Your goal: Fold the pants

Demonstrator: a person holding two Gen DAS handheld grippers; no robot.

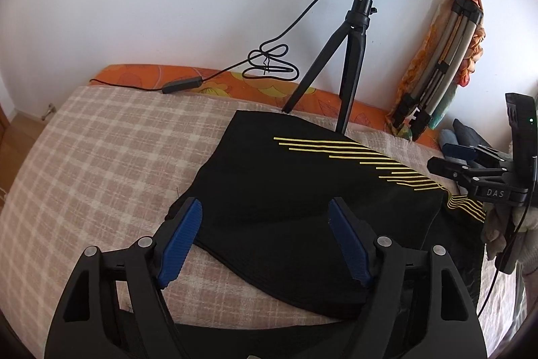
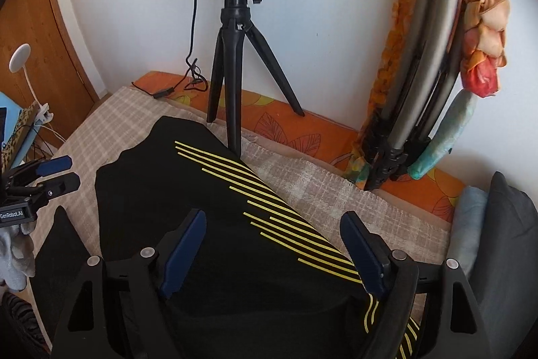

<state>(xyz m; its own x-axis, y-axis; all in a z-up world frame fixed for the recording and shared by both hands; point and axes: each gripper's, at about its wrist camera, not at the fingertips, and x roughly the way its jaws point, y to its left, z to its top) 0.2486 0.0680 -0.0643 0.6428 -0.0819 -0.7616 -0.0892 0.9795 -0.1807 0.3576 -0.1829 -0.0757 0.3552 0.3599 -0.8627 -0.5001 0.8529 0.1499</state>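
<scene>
Black pants (image 1: 269, 164) with thin yellow stripes lie folded on a beige checked blanket (image 1: 101, 157) on a bed. My left gripper (image 1: 265, 207) hovers over their near left part, its blue pads wide apart and open, with nothing pressed between them. My right gripper (image 2: 274, 217) stands open over the striped side of the pants (image 2: 161, 174), also gripping nothing. The right gripper (image 1: 450, 157) also shows at the right edge of the left wrist view. In the right wrist view the left gripper (image 2: 64, 172) shows at the left edge.
A ring light on a small black tripod (image 1: 349, 63) stands at the pants' far edge, its cable (image 1: 272, 66) lying on the orange sheet. A folded stand draped in floral cloth (image 2: 437, 73) leans on the wall. A dark pillow (image 2: 504, 241) lies right.
</scene>
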